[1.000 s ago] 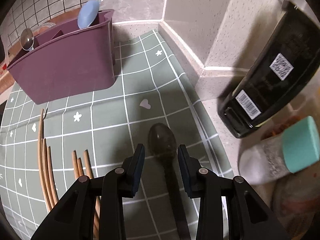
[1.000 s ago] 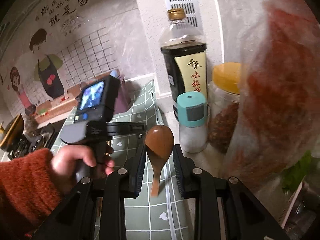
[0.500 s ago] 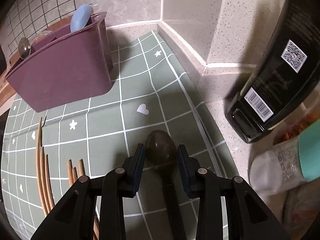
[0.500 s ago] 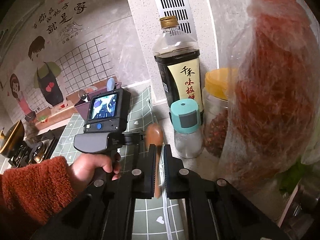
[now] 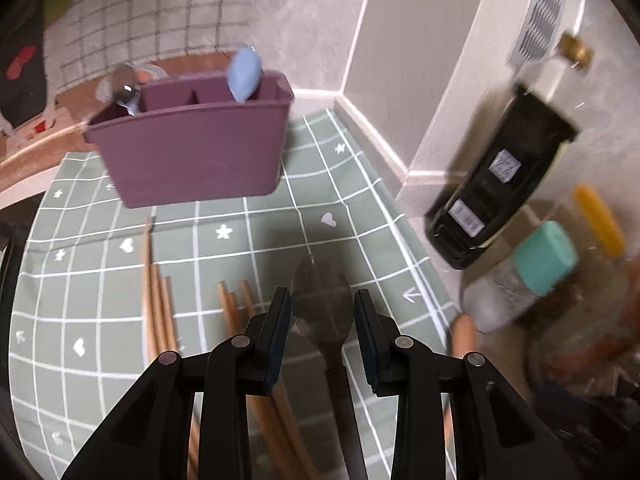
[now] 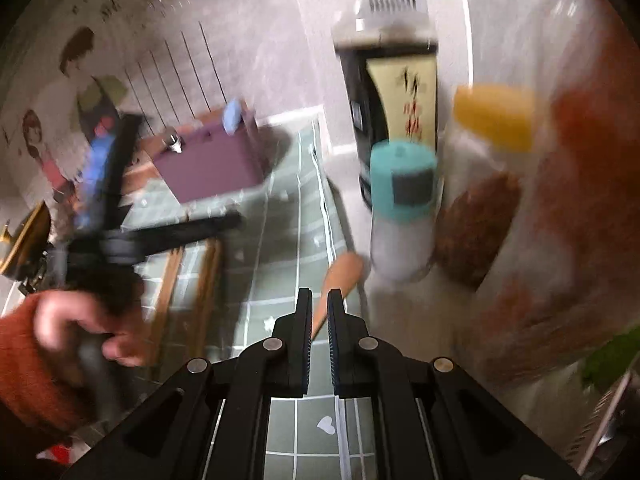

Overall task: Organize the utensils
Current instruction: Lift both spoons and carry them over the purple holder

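Jaws of the left gripper (image 5: 322,316) are standing spread on either side of the dark spoon (image 5: 322,300), which is lying on the green mat (image 5: 100,320) in front of the purple caddy (image 5: 192,152); the pads are not yet touching it. Closing off-centre is likely to skid the bowl sideways into the wooden chopsticks (image 5: 160,312) lying left of it. The caddy is holding a metal spoon (image 5: 125,90) in its left compartment and a blue spoon (image 5: 244,72) in its right.

Seen from the right wrist, the right gripper (image 6: 318,312) is pinching a wooden spoon (image 6: 340,276) by its handle, well right of the caddy (image 6: 208,168). Blur suggests fast motion, so the thin handle may be twisting loose or clipping the teal-capped shaker (image 6: 402,208).
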